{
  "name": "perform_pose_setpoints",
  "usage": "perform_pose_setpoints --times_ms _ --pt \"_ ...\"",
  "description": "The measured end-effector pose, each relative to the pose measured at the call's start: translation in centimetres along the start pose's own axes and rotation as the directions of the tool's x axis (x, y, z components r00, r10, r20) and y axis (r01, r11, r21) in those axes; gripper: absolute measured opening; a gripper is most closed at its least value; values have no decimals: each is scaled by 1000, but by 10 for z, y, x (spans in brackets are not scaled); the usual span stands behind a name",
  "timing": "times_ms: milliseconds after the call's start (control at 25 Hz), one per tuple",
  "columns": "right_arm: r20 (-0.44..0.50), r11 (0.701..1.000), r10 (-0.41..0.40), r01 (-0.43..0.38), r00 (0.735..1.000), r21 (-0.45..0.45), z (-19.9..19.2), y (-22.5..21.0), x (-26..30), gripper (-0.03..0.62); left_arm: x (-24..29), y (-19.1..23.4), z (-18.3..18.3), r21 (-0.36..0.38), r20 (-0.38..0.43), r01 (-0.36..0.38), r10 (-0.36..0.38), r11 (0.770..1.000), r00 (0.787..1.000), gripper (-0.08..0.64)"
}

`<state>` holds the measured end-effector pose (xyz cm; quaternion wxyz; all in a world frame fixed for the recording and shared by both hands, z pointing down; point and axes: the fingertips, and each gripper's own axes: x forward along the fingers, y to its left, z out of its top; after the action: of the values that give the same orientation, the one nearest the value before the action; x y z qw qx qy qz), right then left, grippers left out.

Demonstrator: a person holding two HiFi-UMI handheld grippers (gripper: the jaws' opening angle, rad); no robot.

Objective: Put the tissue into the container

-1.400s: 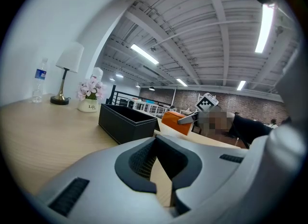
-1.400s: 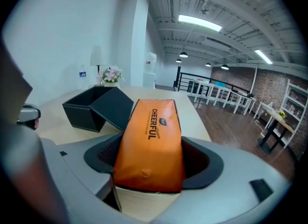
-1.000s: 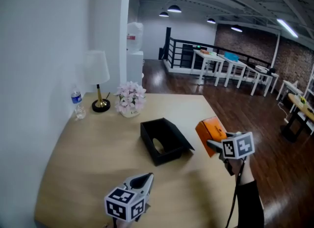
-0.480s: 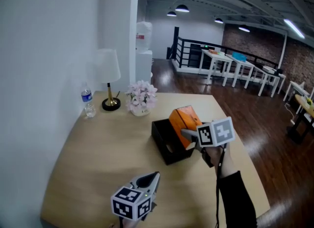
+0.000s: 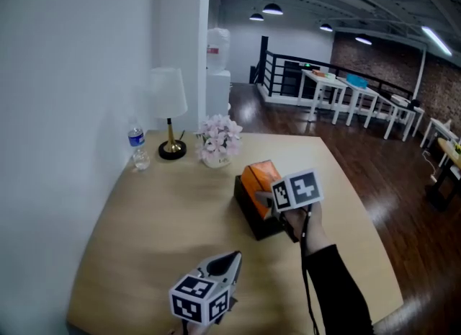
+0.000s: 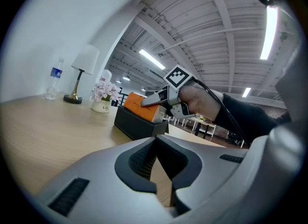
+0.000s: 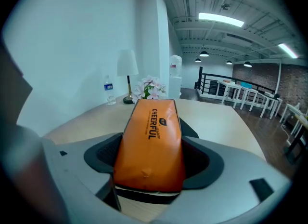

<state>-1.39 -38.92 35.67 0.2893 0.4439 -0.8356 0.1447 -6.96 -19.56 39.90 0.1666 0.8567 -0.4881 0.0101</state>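
In the head view, the orange tissue pack point(image 5: 258, 177) is held by the right tool point(image 5: 268, 195) over the black container point(image 5: 261, 224) on the surface point(image 5: 144, 218). In the left gripper view, the left tool point(image 6: 155, 142) is seen with its jaws drawn together, empty. In the right gripper view, the orange tissue pack is clamped between widely set jaws.

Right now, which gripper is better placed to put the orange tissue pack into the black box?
Right. The right gripper clamps the orange plastic tissue pack over the black rectangular container; the left gripper sits shut and empty, farther away.

free: table point(image 5: 144, 233) left of container point(image 5: 253, 215); blocked: flowers point(image 5: 220, 135), lamp point(image 5: 169, 106), bottle point(image 5: 137, 146) at far edge
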Motion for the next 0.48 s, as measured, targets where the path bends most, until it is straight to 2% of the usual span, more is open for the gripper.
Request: perform_pose_setpoints --times_ms 240,360,480 --pt "-92 998 -68 68 993 3 -23 -4 26 396 -6 10 -5 -22 -3 -11 10 1000 1000 0" --pt "-87 992 -127 128 988 6 -23 -12 29 416 -7 17 -8 -28 -9 -18 18 999 1000 0" --pt "-81 990 -139 139 987 0 -23 -13 29 416 -7 20 -9 -30 -11 -25 25 999 1000 0"
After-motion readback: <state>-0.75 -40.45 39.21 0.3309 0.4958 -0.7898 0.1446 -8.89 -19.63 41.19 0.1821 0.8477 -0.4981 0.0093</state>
